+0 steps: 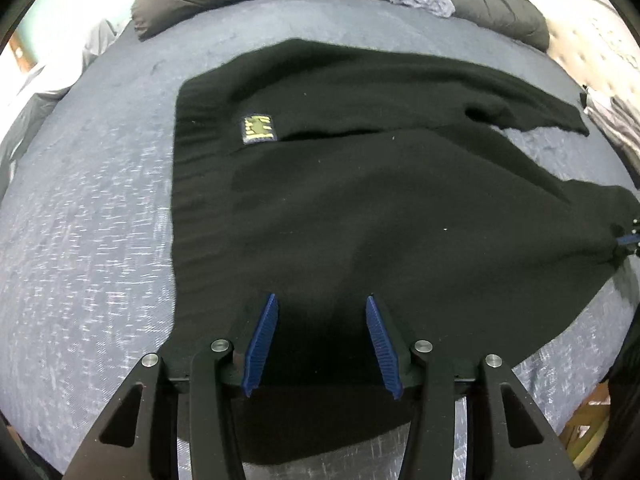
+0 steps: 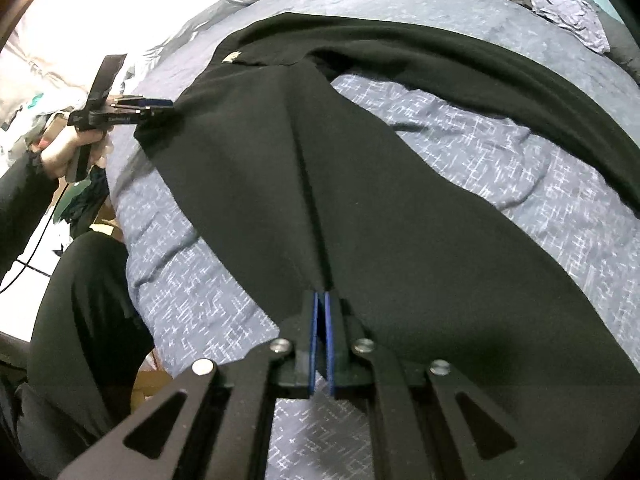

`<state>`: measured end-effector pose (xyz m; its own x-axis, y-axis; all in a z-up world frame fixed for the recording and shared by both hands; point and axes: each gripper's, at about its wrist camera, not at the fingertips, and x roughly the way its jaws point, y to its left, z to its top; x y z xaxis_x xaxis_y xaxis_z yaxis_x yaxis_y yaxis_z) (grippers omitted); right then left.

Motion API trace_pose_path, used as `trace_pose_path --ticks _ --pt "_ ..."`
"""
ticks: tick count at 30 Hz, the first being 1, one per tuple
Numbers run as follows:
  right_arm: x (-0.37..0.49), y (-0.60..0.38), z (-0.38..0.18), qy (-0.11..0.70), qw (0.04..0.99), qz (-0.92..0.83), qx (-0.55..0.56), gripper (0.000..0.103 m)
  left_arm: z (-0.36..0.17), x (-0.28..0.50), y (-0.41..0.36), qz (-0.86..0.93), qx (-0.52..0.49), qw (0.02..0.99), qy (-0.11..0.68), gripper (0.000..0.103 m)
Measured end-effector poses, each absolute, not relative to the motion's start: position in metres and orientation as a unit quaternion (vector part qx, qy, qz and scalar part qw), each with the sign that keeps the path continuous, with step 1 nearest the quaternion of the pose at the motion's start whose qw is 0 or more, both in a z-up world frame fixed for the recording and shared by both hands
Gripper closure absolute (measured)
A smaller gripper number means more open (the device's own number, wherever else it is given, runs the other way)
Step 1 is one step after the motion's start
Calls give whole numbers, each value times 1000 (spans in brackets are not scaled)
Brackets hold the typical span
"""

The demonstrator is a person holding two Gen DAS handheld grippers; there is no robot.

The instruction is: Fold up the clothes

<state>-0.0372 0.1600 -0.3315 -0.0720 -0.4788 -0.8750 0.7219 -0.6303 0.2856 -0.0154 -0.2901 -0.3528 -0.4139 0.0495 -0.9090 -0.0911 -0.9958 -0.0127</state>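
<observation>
Right jaws pinching black sweater (image 2: 360, 184)

The left gripper (image 1: 322, 300) points steeply down with its blue pads (image 1: 262, 344) spread apart, gripped by a bare hand (image 2: 66, 152) in a dark sleeve. The right gripper (image 2: 322, 300) also tilts steeply down, its pads pressed together.

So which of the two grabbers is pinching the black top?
The right gripper: its blue pads are squeezed together on the black top, pulling it into a crease. The left gripper has its pads wide apart over the cloth.
</observation>
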Motion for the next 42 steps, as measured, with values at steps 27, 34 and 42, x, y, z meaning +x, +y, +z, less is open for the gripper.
trace_pose_path --ticks 27,34,42 --pt "-27 172 -333 126 431 -703 551 100 -332 39 -319 833 -544 95 -18 100" --pt "-33 181 -335 107 425 -712 548 100 -342 30 -313 827 -555 87 -20 96" --pt "-50 230 -311 52 390 -750 531 72 -309 45 -345 850 -521 51 -68 80"
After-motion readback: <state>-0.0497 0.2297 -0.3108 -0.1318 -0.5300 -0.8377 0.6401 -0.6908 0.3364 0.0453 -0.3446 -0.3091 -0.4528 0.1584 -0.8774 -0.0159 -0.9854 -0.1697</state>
